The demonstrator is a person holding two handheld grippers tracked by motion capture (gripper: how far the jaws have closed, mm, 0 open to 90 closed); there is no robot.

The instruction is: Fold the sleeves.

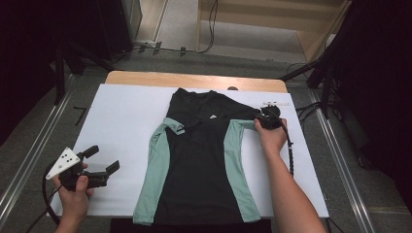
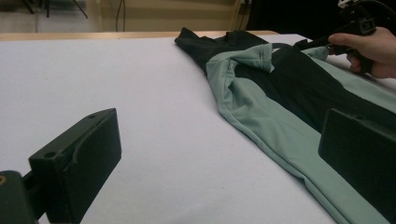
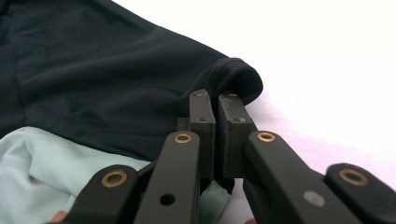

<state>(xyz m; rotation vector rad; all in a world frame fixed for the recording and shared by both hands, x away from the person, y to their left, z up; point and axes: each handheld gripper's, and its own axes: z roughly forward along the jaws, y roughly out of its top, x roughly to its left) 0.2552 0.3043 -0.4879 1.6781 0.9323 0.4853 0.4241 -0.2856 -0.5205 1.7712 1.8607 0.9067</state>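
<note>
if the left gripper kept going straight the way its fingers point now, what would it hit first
Most likely the shirt: its mint-green side panel lies across the white sheet just ahead of the open left gripper. The sheet in between looks bare, though depth is hard to judge.

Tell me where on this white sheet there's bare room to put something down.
Widest free patch: the white sheet left of the shirt, from its far edge down to the open left tongs. A narrower strip lies right of the shirt, below the right tongs, shut on the sleeve. The middle is crowded.

No legible text or labels
</note>
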